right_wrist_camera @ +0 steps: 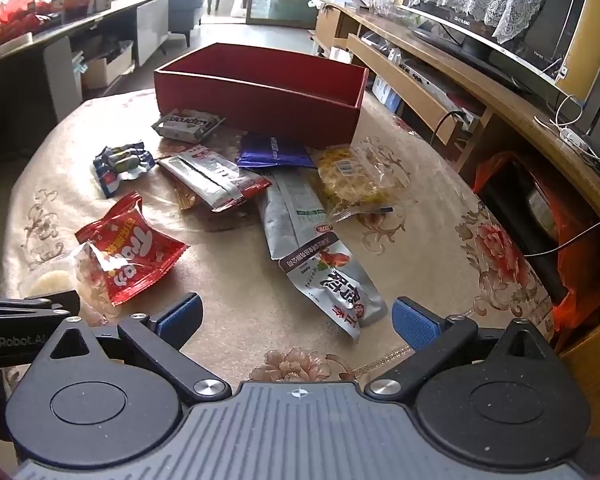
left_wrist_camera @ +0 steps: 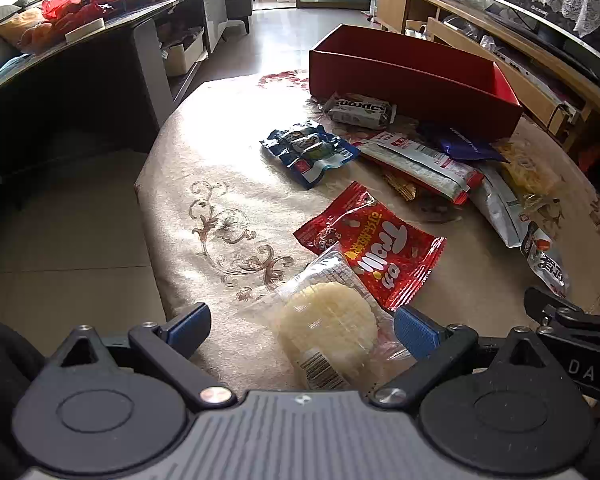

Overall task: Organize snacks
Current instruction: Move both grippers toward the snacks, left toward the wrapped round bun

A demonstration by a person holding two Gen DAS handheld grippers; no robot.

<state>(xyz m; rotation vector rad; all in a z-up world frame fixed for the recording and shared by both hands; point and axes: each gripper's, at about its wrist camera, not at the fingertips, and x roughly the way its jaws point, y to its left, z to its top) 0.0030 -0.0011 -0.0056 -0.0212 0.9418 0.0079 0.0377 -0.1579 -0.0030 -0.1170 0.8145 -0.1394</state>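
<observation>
STEP: start of sorting, red box (right_wrist_camera: 260,92) looks empty, snacks loose on bench (left_wrist_camera: 204,160) | LEFT: left gripper (left_wrist_camera: 302,330) jaws wide apart around rice-cracker packet (left_wrist_camera: 328,328), nothing clamped | RIGHT: right gripper (right_wrist_camera: 296,318) jaws wide apart over grey pouch (right_wrist_camera: 320,256), not gripping | NEXT: likely close on cracker packet, carry to box.

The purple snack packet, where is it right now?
In the right wrist view the purple snack packet lies mid-table against the red box's front wall, between the silver-and-red pouch and the yellow noodle bag.
</observation>
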